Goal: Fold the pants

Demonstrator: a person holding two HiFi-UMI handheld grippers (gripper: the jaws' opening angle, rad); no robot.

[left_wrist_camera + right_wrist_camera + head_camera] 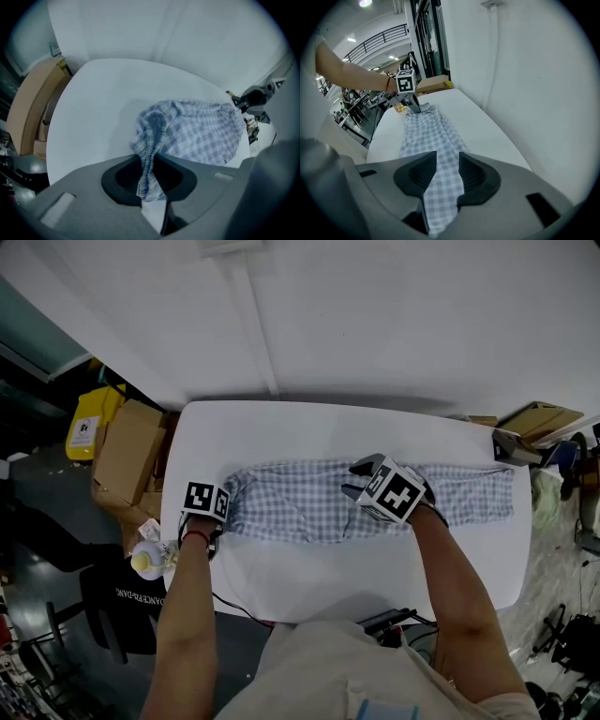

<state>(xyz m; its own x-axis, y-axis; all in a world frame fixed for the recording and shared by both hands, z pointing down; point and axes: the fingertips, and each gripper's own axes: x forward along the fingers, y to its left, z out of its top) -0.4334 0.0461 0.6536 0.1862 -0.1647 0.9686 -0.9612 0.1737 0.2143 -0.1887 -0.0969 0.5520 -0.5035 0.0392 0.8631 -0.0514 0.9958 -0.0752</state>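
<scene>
Status on the pants fold:

- Pants (pixel 309 507) lie stretched out flat along the bench (pixel 281 427) as one narrow strip. This looks like the legs are already stacked one on the other, so the lengthwise fold is probably done.
- Left claw (pixel 150 159) is clamped on the waistband (pixel 152 136). The gathered elastic is bunched upright between the jaws and the pads are pressing it. The rest of the checked cloth (pixel 201 131) fans out ahead of this claw, lying on the bench.
- Right claw (pixel 447 171) has its jaws partly apart with no pinch visible. Flat cloth (pixel 426 136) shows through the gap and runs on from there toward the left claw (pixel 412 107). In the head view the right claw (pixel 354 482) sits over the middle of the strip, around the crotch.
- The leg ends (pixel 502 493) lie well beyond the right claw, on the side away from the left claw (pixel 225 514), and nothing is touching them.

Progress: early to middle. No crosswise fold has been made yet and the pants are still at full length.

Still to do, probably: bring the waistband over toward the leg ends (or the reverse), likely with a second halving, then flatten.

Risk: the left claw holds only a bunched bit of elastic, so the far layer could slip out when lifted.
</scene>
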